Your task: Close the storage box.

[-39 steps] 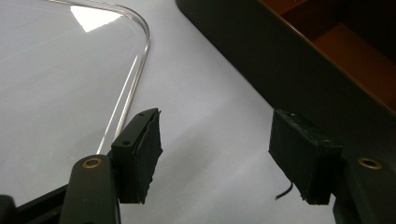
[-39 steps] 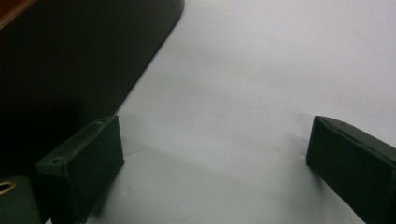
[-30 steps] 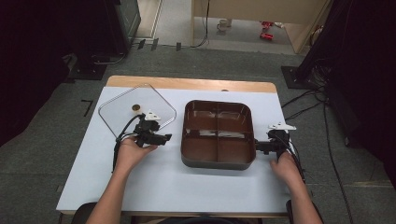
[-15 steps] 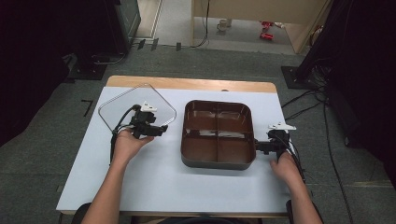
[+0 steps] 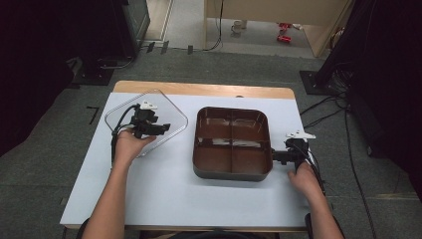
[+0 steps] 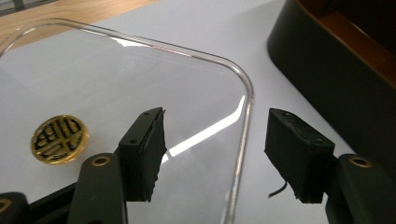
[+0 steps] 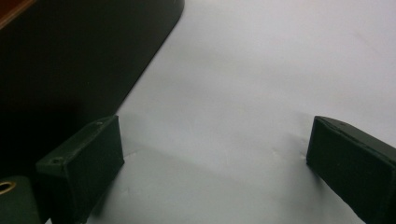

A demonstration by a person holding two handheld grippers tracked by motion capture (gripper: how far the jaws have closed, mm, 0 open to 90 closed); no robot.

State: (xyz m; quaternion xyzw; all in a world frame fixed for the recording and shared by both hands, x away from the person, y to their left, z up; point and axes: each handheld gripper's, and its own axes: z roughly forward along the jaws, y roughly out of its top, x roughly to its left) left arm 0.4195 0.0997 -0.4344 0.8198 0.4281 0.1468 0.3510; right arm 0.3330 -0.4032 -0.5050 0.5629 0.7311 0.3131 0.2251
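Note:
A clear square lid [image 5: 169, 112] with rounded corners lies flat on the left of the white table. My left gripper [image 5: 163, 128] hovers over it, open. In the left gripper view the left gripper [image 6: 217, 140] has the lid's raised rim [image 6: 243, 126] running between its jaws, untouched, and a round gold sticker [image 6: 59, 138] sits on the lid. A brown tray [image 5: 232, 174] with four empty compartments stands at the centre. My right gripper [image 5: 276, 157] rests open by the tray's right wall. The right gripper [image 7: 215, 154] holds nothing, and the tray's dark wall [image 7: 70, 60] lies to its left.
The white table top [image 5: 164, 194] has bare room in front of the tray and the lid. A wooden strip [image 5: 199, 89] runs along its far edge. Cables [image 5: 323, 117] lie on the grey floor to the right, with dark stands around.
My left gripper has moved away from the person and farther onto the lid. The right gripper, the tray and the lid have stayed put.

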